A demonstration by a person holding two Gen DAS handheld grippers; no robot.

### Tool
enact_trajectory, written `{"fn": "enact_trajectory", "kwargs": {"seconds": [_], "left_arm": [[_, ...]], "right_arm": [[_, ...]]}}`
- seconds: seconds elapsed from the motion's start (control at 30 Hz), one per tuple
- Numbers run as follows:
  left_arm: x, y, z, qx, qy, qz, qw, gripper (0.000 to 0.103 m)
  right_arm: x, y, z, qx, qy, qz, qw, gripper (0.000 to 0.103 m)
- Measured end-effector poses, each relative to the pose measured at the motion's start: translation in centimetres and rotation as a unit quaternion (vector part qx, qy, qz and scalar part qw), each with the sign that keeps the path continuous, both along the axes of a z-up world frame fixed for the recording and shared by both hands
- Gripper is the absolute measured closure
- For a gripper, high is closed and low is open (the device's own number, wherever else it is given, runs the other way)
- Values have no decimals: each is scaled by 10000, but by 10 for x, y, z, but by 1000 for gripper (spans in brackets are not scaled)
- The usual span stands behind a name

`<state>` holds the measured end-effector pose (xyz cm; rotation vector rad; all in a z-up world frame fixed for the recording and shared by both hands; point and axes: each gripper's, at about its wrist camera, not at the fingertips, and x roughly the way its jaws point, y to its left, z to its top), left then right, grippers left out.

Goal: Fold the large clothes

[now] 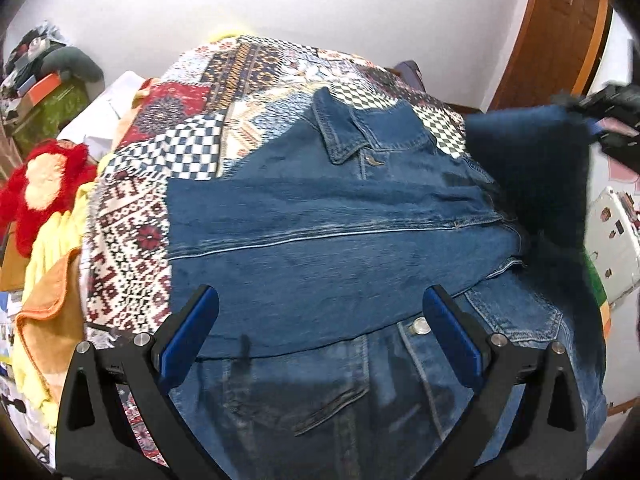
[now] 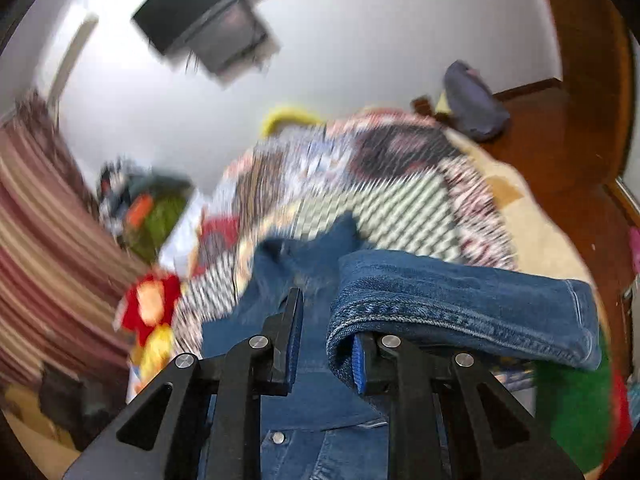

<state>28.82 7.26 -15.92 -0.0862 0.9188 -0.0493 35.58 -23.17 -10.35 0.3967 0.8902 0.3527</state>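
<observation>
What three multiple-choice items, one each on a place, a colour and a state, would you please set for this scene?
1. The denim jacket lies on: A a bare wooden floor; B a patchwork bedspread; C a glass table.
2. The pads of the left tongs are: A red; B blue; C white.
3. The right tongs are: A open and empty; B shut on a yellow towel; C shut on the jacket's sleeve.
Key: 1 B, patterned patches show all around the jacket; 2 B, both pads show blue in the left wrist view; 3 C, the cuffed denim sleeve sits gripped between them.
</observation>
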Motion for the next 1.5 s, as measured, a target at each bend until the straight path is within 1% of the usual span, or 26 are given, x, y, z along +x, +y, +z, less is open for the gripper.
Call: {"fn": "enact_trajectory", "kwargs": {"seconds": [0.03,0.1,0.17,0.23,0.27,0.33,0.4,0.5,0.57,0.63,0.7,0.83,0.93,1.0,1.07,1.2,1.3,1.37,1.43,1.47,1.5], "left_arm": [[-2,4,0,-12,-11,21,10000,0],[-8,13,1,-31,-21,82,10000,0],[-14,21,0,-42,-16,162,9999,0],[-18,28,-2,-95,8,246,9997,0],[-20,31,-3,-131,23,276,9995,0],[-22,35,-6,-214,74,327,9992,0],[-23,34,-7,-246,111,331,9991,0],[-25,25,-5,-181,105,255,9995,0],[-25,19,-1,-113,72,200,9997,0],[-24,8,6,-65,15,84,9999,0],[-22,-3,14,6,-49,-41,10000,0],[-11,-35,35,277,-220,-404,9986,0],[1,-61,48,396,-293,-679,9965,0],[13,-81,55,380,-292,-902,9948,0],[24,-100,60,281,-296,-1140,9926,0],[53,-146,64,81,-137,-1572,9874,0],[70,-180,60,-2,-19,-1899,9818,0],[82,-207,50,126,132,-2096,9776,0],[94,-234,32,252,369,-2366,9706,0],[100,-248,19,340,565,-2495,9661,0],[103,-255,10,418,683,-2551,9636,0]], "right_arm": [[3,13,-9,-20,169,124,9998,85],[7,38,-39,-45,648,389,9971,85],[5,60,-70,-119,1140,603,9916,84],[-3,69,-97,-238,1483,782,9856,84],[-7,77,-111,-443,1719,956,9795,84],[-20,80,-133,-794,1978,1104,9708,84],[-26,80,-141,-922,2070,1231,9662,84],[-37,77,-140,-1131,2191,1412,9588,84],[-47,75,-135,-1157,2335,1670,9509,84],[-59,71,-128,-1100,2248,1835,9506,84],[-66,64,-119,-1061,2101,1821,9547,84],[-74,28,-87,-697,1690,1517,9714,84],[-75,1,-62,-612,1360,1218,9813,84],[-79,-23,-42,-651,1088,994,9869,84],[-85,-49,-22,-726,774,733,9916,84],[-96,-99,3,-761,434,207,9959,84],[-102,-132,7,-882,362,-183,9953,84],[-104,-151,2,-907,410,-433,9941,84],[-104,-168,-8,-798,542,-574,9937,84],[-104,-173,-14,-725,607,-615,9936,84],[-104,-177,-19,-682,654,-640,9935,84]]}}
